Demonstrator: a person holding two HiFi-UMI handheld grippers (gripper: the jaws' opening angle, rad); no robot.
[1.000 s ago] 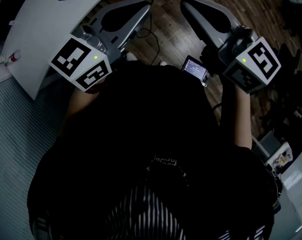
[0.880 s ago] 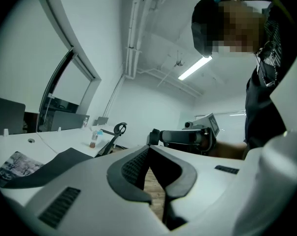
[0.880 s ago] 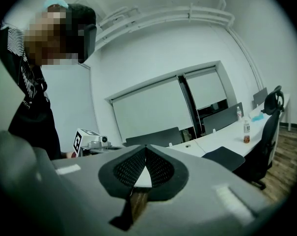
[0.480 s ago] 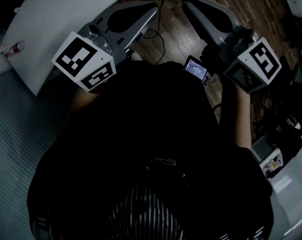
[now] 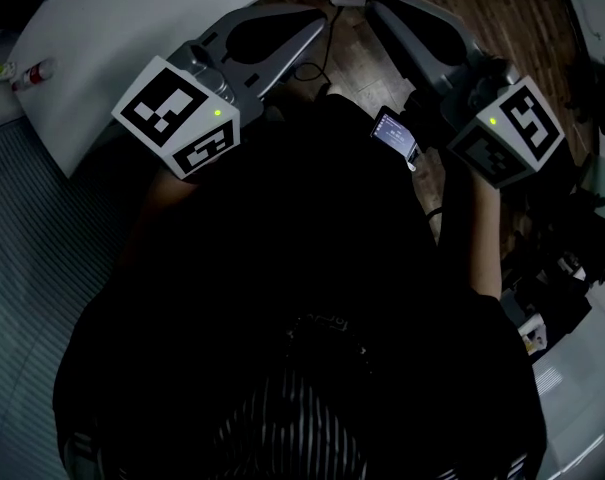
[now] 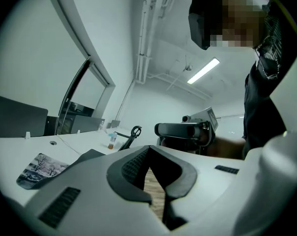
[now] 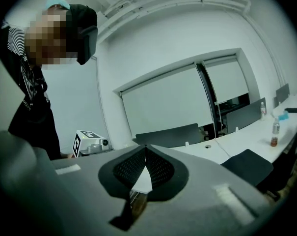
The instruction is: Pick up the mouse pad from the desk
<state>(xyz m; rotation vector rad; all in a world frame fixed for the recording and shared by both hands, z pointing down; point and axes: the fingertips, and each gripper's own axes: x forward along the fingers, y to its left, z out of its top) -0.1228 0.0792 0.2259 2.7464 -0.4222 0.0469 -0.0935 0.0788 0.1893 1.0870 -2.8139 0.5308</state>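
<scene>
**Clerk:** Entry one, the left gripper (image 6: 148, 149)?
**Keeper:** Jaws closed tip to tip, nothing between the pads. Wooden floor (image 6: 154, 194) shows through the slit below them. In the head view it sits at eleven o'clock, over the floor just beside the white desk (image 6: 20, 144).

**Clerk:** Entry two, the right gripper (image 7: 146, 149)?
**Keeper:** Likewise closed tight and empty. Head view, one o'clock, side by side with its mate, both pointing toward twelve.

**Clerk:** The mouse pad (image 6: 40, 167)?
**Keeper:** One, printed with a wintry tree picture. It lies flat on the desk at about nine o'clock of the left gripper's jaws, well apart from them. Neither gripper touches it. A dark shape (image 6: 84, 156) sits just beside it on the three o'clock side; what it is cannot be told.

**Clerk:** Sundries?
**Keeper:** One small bottle (image 6: 111, 140), upright on the desk between nine and ten o'clock of the left jaws, farther back. One small lit screen (image 5: 395, 135) at the person's front, nearer the right gripper.
</scene>
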